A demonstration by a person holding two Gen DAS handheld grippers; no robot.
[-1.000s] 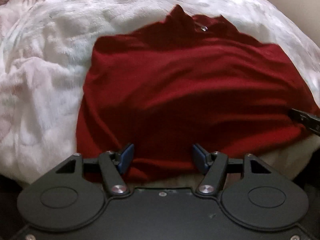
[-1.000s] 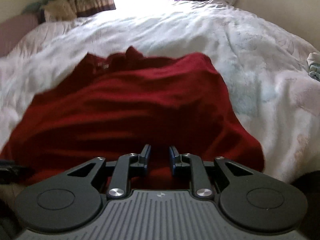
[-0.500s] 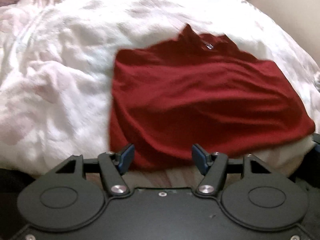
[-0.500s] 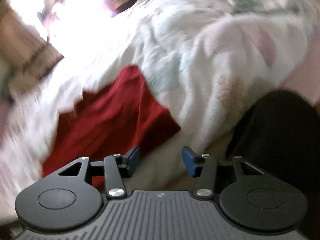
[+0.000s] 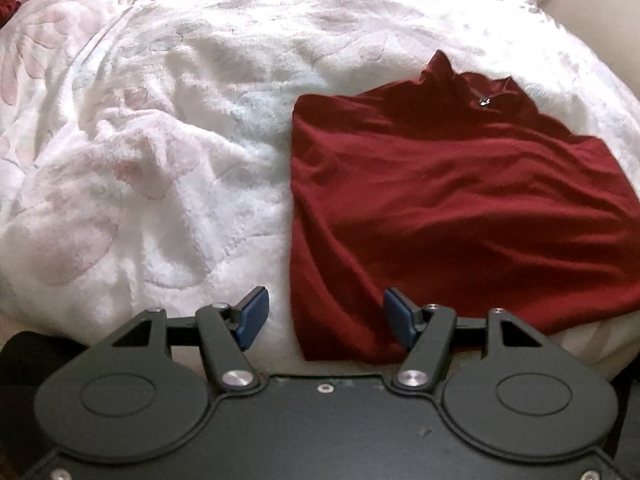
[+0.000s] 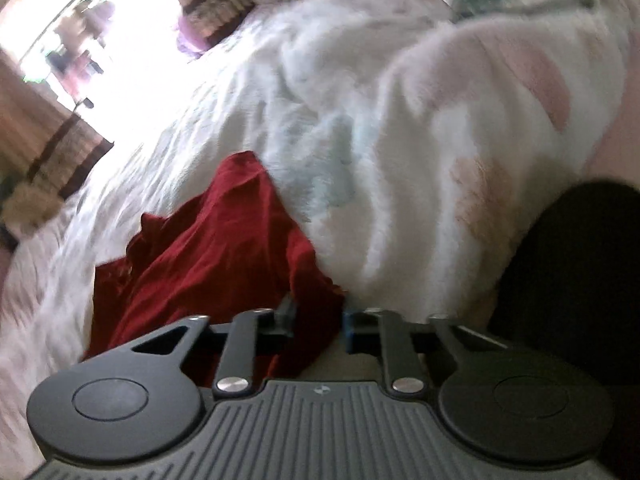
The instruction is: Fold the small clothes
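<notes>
Bedding, a white fleecy blanket [image 5: 168,184], covers one bed; striped curtains [image 6: 60,148] hang at ten o'clock. One red garment [image 5: 452,216] lies at two o'clock. Left gripper [image 5: 326,320] gapes empty; right gripper [image 6: 318,326] straddles its corner, jaws apart.

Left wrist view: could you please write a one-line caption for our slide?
Open left gripper poised at the near hem of a dark red top lying on a fluffy white blanket.
</notes>
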